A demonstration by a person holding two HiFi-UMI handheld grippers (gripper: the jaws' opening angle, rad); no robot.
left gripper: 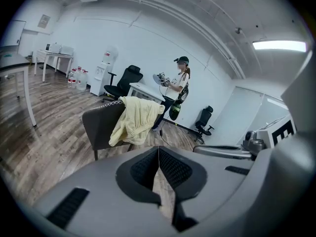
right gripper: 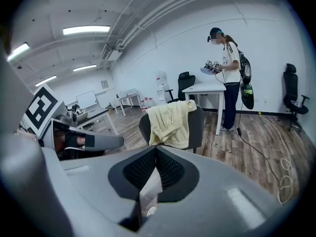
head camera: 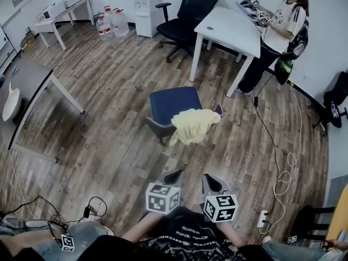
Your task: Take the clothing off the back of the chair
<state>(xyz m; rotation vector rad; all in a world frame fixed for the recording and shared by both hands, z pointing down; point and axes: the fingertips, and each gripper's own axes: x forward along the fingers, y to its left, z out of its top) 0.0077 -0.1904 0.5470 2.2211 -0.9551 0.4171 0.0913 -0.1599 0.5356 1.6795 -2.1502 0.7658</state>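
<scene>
A pale yellow garment hangs over the back of a small dark chair with a blue seat in the middle of the wooden floor. In the left gripper view the garment droops over the chair back; in the right gripper view it covers the chair back. My left gripper and right gripper are both shut and empty. They hover side by side a good way short of the chair, pointing at it.
A person stands at a white table beyond the chair, holding grippers. A black office chair is behind it. A dark desk stands at the left. Cables and a power strip lie on the floor at the right.
</scene>
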